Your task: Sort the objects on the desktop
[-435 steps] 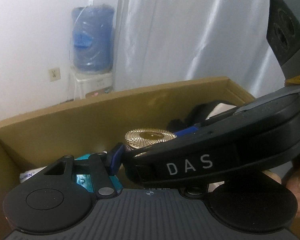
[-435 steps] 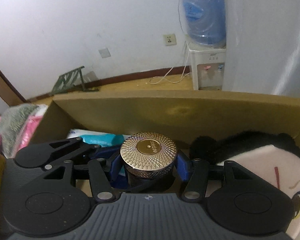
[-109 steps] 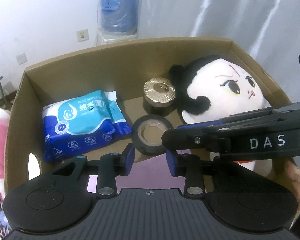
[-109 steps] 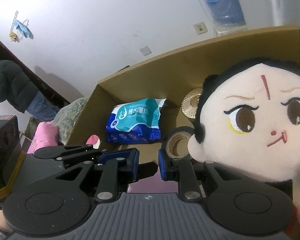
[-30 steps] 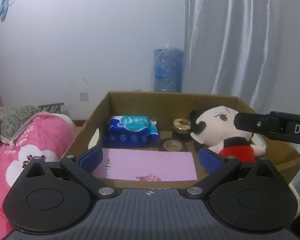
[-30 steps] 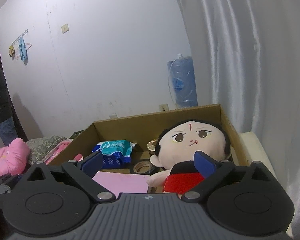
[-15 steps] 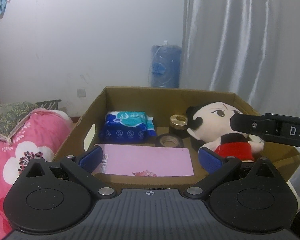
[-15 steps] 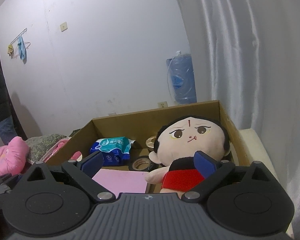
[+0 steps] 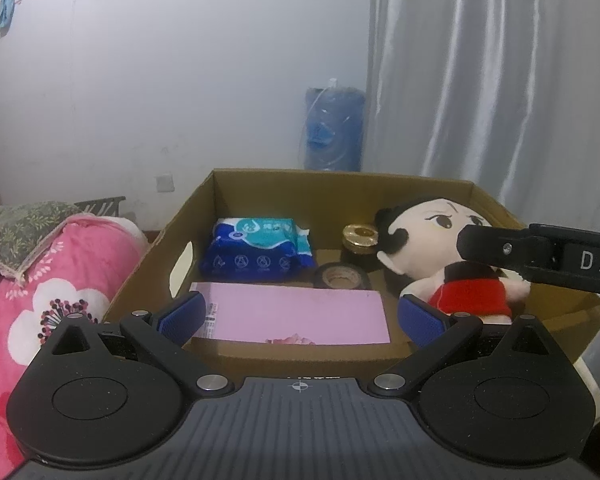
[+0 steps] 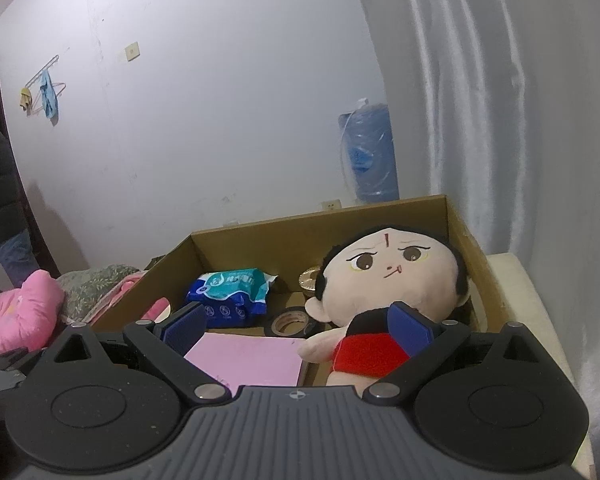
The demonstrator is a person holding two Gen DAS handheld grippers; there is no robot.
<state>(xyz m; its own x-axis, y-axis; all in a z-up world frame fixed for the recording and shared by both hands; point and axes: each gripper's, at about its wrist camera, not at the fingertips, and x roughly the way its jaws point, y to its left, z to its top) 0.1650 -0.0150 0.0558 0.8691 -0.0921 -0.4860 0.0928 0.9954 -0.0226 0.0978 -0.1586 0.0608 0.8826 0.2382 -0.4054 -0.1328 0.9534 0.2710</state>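
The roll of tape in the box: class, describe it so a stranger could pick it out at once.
Look in the open cardboard box. The roll of tape lies flat in the middle, behind the pink sheet and between the blue wipes pack and the doll. It is the only dark ring with a hole through it.

Right gripper [image 9: 548,258] side: white letters "DA", cut off by the frame edge.
Wipes pack [image 9: 256,255]: round logo and a row of small round icons along the blue lower band; its print is too small to read.
Pink sheet [image 9: 290,318]: a barcode-like strip at its left end and a small printed mark on the near edge, neither readable.
Jug [image 9: 334,128]: a darker blue label, unreadable.
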